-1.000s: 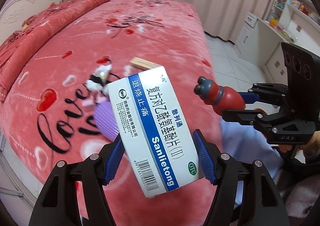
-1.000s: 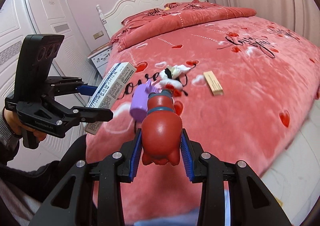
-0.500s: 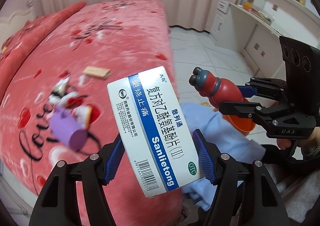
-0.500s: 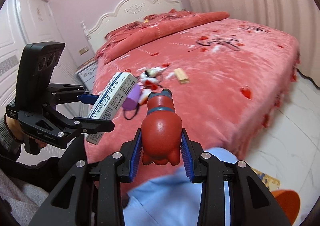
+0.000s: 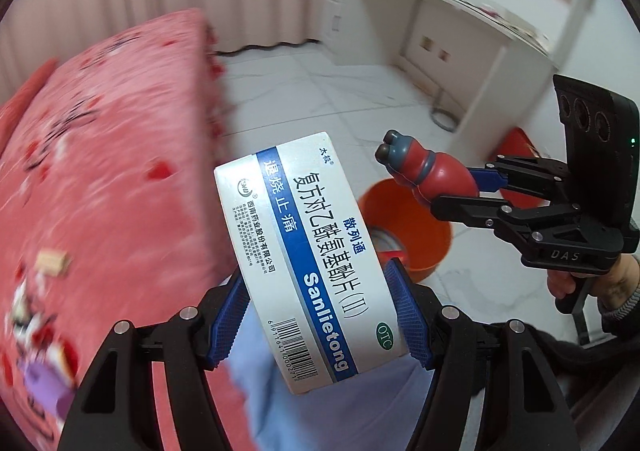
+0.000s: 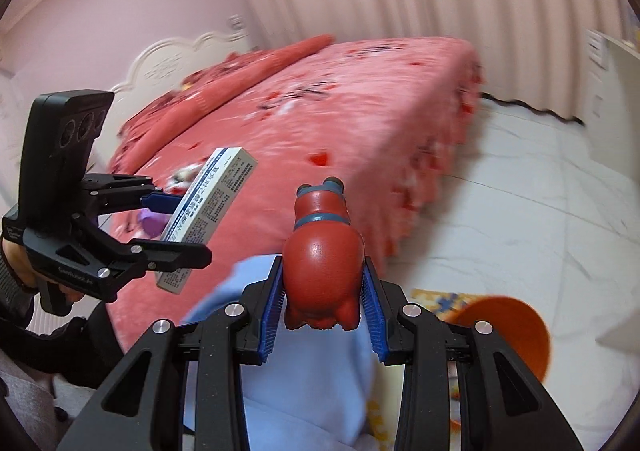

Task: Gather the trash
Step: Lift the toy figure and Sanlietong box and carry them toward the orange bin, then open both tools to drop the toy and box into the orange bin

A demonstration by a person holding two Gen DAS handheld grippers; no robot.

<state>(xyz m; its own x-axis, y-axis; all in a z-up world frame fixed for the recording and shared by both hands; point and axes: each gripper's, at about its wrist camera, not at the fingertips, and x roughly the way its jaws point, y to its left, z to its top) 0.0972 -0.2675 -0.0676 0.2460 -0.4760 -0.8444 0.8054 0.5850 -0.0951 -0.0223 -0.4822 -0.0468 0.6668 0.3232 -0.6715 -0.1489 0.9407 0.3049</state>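
Swung from bed toward orange bin (image 5: 404,219) (tape roll (image 5: 386,245) inside), both tools clamp items.

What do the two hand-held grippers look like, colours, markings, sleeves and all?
Both are matte black frames with silver screws and ribbed blue pads on the fingers. The right hand-held gripper carries an upright black block with three round lenses, a small green light and "DAS" in raised letters. The left hand-held gripper has the same lens block. The hands holding them wear dark ribbed cuffs. No cables show.
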